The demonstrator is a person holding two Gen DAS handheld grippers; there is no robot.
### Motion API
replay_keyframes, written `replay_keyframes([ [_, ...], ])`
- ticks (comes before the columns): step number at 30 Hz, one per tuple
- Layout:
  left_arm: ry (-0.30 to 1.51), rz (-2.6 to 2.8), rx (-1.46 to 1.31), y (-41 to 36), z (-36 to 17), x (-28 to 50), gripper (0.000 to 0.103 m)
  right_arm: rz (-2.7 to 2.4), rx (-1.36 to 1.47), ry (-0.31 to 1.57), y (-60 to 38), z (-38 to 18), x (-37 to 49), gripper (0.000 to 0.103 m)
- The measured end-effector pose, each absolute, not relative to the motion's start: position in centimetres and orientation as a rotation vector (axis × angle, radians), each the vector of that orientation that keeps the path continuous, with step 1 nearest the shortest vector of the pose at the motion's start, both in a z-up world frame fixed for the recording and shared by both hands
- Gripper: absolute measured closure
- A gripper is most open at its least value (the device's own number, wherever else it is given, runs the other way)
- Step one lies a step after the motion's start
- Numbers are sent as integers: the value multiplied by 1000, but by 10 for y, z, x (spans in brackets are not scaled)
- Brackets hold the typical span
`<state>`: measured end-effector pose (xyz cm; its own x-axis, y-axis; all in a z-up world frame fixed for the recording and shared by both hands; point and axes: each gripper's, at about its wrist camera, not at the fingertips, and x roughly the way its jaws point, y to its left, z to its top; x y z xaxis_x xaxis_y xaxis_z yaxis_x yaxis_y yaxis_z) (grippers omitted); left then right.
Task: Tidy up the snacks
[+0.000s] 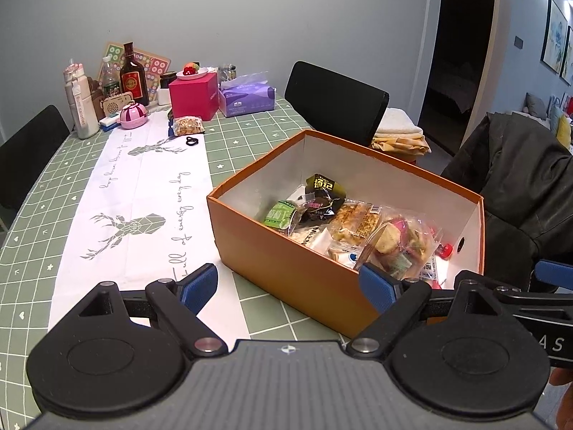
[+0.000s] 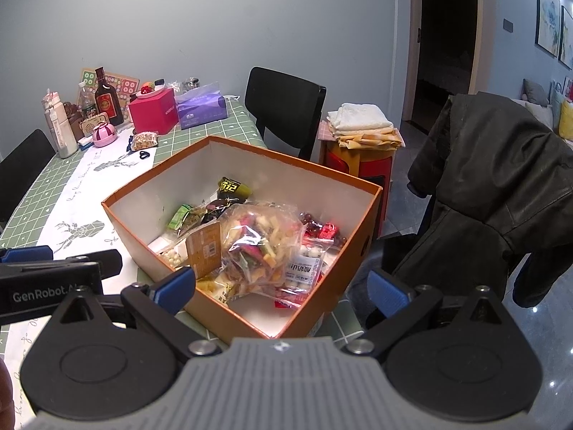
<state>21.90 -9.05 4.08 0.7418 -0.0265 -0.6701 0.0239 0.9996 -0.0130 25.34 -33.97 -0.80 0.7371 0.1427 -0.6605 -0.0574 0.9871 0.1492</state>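
An orange box [image 1: 286,272] with a white inside stands on the table's near right part; it also shows in the right wrist view [image 2: 132,231]. Several snack packets [image 1: 358,225] lie in it, among them a clear bag of mixed sweets [image 2: 258,247]. One more snack bag [image 1: 188,125] lies far off on the white runner, also seen in the right wrist view [image 2: 145,140]. My left gripper [image 1: 288,283] is open and empty in front of the box. My right gripper [image 2: 283,290] is open and empty over the box's near corner.
The table [image 1: 35,251] has a green checked cloth and a white runner [image 1: 143,197]. Bottles [image 1: 134,75], a pink box [image 1: 193,95] and a tissue pack [image 1: 247,98] crowd the far end. Black chairs [image 1: 333,100] and a coat-draped chair [image 2: 501,186] stand around; a stool with folded cloths [image 2: 361,125] stands to the right.
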Motion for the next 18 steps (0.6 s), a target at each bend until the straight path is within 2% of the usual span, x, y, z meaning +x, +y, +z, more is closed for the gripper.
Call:
replay_keyframes([
  [18, 735, -25, 0, -90, 41, 218, 0, 107, 122, 734, -342, -8, 253, 3],
])
